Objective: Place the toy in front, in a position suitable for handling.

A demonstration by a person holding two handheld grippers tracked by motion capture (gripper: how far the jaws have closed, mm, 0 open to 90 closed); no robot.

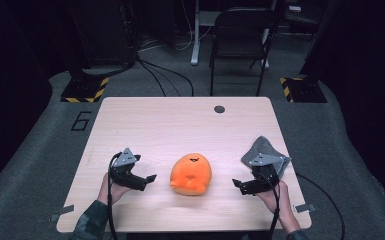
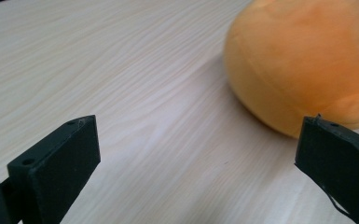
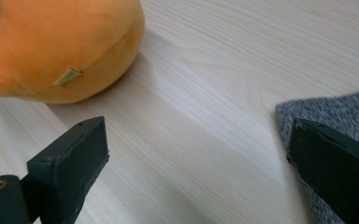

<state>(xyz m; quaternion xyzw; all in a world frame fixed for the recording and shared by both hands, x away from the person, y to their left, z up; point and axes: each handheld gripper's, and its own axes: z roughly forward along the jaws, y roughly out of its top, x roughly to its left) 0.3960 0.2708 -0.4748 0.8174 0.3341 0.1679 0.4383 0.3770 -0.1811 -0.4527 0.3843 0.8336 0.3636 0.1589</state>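
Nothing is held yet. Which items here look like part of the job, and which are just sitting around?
Likely in play, as a guess:
- orange plush toy, between both open grippers: left gripper, right gripper
- grey cloth, beside the right gripper

Just around:
- wooden table
- black folding chair, beyond the table
- floor cables

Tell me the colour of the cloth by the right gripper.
The cloth is speckled grey, shown best in the right gripper view.
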